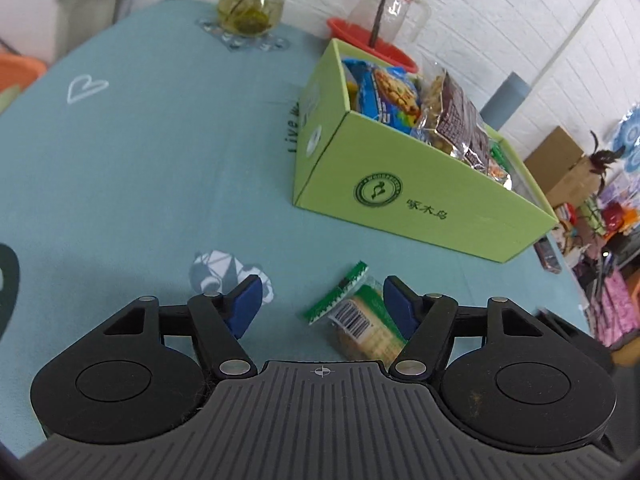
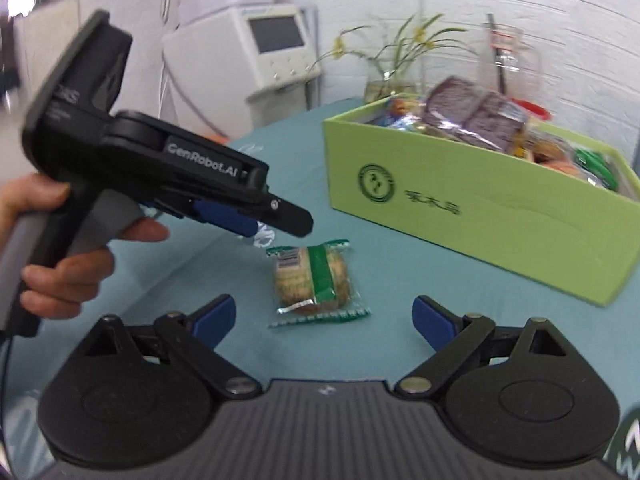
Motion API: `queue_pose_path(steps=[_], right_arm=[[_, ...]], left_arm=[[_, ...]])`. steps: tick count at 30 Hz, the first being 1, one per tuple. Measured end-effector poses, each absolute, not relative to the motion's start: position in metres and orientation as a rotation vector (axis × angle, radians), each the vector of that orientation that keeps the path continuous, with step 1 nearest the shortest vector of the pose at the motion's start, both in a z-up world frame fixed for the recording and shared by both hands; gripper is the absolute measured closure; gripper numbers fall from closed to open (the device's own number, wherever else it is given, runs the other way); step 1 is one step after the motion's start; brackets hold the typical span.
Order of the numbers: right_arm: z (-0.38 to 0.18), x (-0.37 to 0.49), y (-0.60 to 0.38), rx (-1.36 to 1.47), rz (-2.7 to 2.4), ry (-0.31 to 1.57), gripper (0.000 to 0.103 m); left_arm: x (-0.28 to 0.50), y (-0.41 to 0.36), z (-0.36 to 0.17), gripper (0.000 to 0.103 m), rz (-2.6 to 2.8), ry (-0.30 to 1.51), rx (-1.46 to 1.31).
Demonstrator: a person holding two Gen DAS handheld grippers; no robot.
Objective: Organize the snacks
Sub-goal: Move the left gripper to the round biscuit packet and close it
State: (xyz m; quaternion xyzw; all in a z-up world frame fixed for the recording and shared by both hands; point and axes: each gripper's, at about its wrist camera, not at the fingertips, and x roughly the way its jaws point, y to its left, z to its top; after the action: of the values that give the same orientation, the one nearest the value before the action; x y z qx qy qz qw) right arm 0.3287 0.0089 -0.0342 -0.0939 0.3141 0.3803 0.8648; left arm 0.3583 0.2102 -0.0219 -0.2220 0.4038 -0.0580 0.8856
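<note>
A green-wrapped biscuit pack (image 1: 360,320) lies on the teal tablecloth in front of a light green box (image 1: 420,196) filled with snack packets. My left gripper (image 1: 322,304) is open just above the pack, which sits near its right finger. In the right wrist view the same pack (image 2: 314,280) lies ahead of my open, empty right gripper (image 2: 324,320). The left gripper (image 2: 276,220), held by a hand, hovers above and left of the pack. The box (image 2: 500,216) stands to the right.
A glass vase with a plant (image 1: 250,8), a glass pitcher (image 1: 394,8) and a red dish (image 1: 372,46) stand behind the box near the white brick wall. The table edge runs at the right, with clutter beyond. A white machine (image 2: 276,52) stands behind the table.
</note>
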Motion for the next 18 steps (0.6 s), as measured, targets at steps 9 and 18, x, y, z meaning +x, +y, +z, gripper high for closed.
queue_pose_path(steps=[9, 18], right_arm=[[-0.046, 0.336, 0.038, -0.274, 0.857, 0.712, 0.009], [-0.039, 0.259, -0.035, -0.227, 0.692, 0.706, 0.01]], left_arm=[[0.37, 0.189, -0.029, 0.082, -0.224, 0.872, -0.453], [0.33, 0.113, -0.034, 0.089, -0.402, 0.929, -0.405]])
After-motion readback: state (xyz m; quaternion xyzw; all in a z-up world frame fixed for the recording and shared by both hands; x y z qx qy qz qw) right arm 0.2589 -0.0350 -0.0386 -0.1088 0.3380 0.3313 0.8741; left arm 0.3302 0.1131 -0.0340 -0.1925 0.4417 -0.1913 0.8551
